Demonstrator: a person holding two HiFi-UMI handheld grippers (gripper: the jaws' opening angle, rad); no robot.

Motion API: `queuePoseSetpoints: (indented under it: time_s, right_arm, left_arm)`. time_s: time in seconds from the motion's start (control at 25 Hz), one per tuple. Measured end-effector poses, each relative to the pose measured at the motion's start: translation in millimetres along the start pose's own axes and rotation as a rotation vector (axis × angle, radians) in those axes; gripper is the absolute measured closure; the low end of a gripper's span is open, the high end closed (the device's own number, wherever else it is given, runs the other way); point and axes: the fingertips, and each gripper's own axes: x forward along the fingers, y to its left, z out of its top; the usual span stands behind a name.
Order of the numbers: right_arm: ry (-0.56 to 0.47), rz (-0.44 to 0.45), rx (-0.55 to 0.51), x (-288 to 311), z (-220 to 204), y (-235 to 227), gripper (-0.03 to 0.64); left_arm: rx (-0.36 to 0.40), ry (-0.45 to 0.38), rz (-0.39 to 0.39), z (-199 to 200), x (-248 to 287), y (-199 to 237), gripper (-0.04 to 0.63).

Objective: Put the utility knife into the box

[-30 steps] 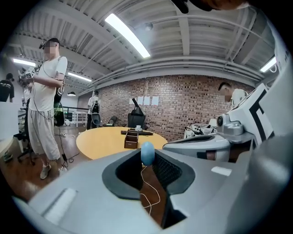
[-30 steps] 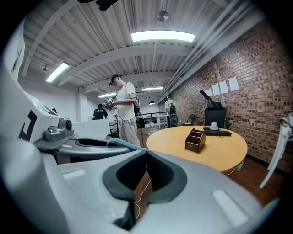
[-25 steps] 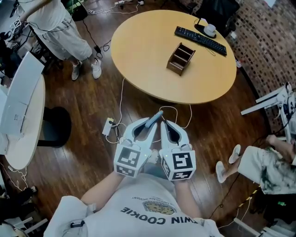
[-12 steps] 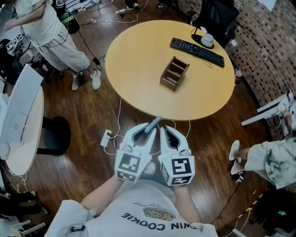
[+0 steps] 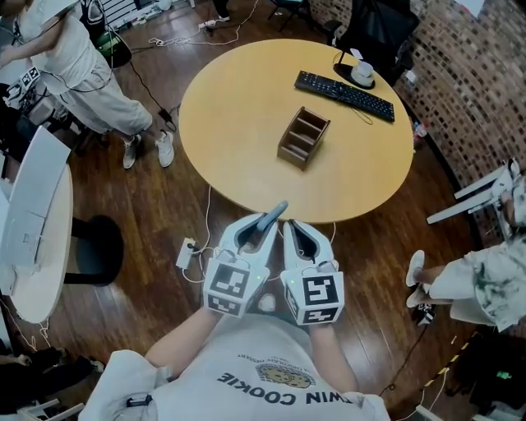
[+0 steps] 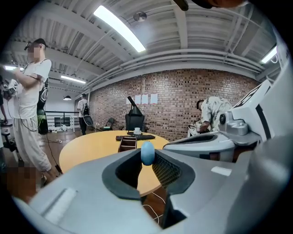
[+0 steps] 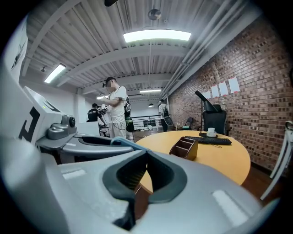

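A blue-grey utility knife sticks out forward from my left gripper, whose jaws are shut on it; its rounded blue end shows between the pads in the left gripper view. My right gripper is close beside it, jaws together with nothing between them. Both hang over the wood floor, just short of the round table's near edge. The brown wooden box with open compartments stands mid-table, ahead of both grippers.
A black keyboard and a white cup lie at the table's far right, before a black chair. Cables and a power strip lie on the floor. A person stands at the left; another sits at the right.
The table and box have drawn nearer to the grippers, whose tips now almost reach the table's edge. The grip on the knife is unchanged.
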Motion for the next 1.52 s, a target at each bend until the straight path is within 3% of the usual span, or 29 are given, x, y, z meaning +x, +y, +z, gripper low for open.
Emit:
queuePoseSetpoints:
  time_s: [0.44,0.72,1.52]
  right_arm:
    - [0.042,-0.080,0.016,77.8,10.0,-40.7,0.615]
    - [0.076,-0.149,0.037,119.6,12.2,-61.2,0.615]
    - [0.127,-0.300,0.079,180.3,16.2,-104.9,0.614]
  left_arm:
    - [0.000,0.038,-0.087,3.7,76.1,50.7,0.522]
    - [0.039,0.064,-0.155,5.0,117.7,79.9,0.522]
    - [0.651,0.222,-0.413,-23.0,210.6,100.9,0.522]
